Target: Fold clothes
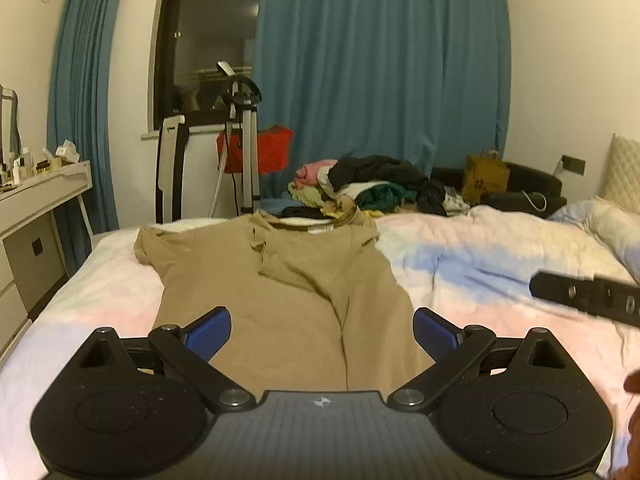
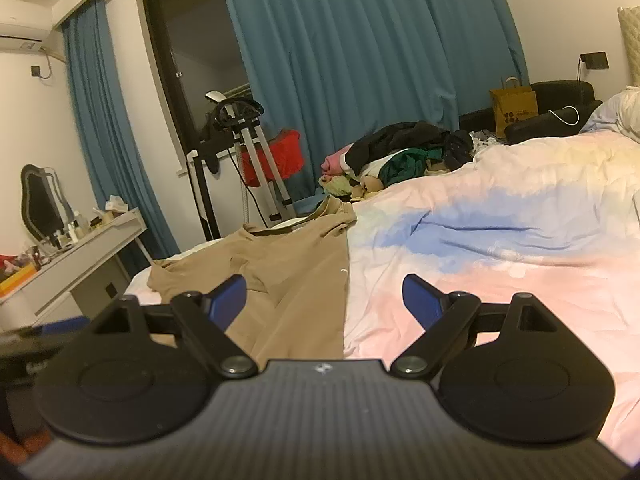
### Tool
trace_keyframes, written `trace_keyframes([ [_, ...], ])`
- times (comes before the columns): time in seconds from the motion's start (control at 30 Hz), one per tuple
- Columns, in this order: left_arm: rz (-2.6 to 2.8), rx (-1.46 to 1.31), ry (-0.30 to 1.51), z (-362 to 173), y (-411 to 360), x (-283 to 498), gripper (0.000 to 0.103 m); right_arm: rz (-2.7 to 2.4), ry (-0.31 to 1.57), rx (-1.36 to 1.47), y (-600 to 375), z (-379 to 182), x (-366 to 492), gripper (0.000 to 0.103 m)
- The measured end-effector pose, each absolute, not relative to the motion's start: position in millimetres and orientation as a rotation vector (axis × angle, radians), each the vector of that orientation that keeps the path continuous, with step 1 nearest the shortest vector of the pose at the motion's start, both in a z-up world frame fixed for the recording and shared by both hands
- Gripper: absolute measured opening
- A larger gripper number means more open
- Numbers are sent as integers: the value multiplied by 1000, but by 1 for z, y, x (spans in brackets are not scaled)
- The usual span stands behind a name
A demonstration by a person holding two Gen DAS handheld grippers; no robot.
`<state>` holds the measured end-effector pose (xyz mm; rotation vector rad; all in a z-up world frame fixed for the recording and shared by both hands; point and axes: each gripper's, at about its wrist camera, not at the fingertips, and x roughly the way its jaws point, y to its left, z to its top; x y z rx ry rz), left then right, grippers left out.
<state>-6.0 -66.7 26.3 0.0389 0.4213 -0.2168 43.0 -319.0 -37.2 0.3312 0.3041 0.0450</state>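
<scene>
A tan t-shirt lies spread on the bed, collar at the far end, with a lengthwise crease down its middle. It also shows in the right wrist view. My left gripper is open and empty, hovering over the shirt's near hem. My right gripper is open and empty, over the shirt's right edge and the bedding. Part of the right gripper shows as a black bar at the right of the left wrist view.
The bed has a pink, white and blue duvet. A pile of mixed clothes sits at its far end. A white desk with bottles stands left. A tripod, red bag and blue curtains are behind.
</scene>
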Motion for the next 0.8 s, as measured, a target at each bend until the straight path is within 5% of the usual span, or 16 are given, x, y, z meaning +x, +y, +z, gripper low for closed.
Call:
trace_keyframes([
  [0.23, -238, -37, 472, 20, -46, 7, 99, 82, 355, 305, -311, -40, 52, 86],
  [0.8, 10, -232, 482, 8, 91, 63, 98, 376, 521, 12, -112, -59, 304, 86],
])
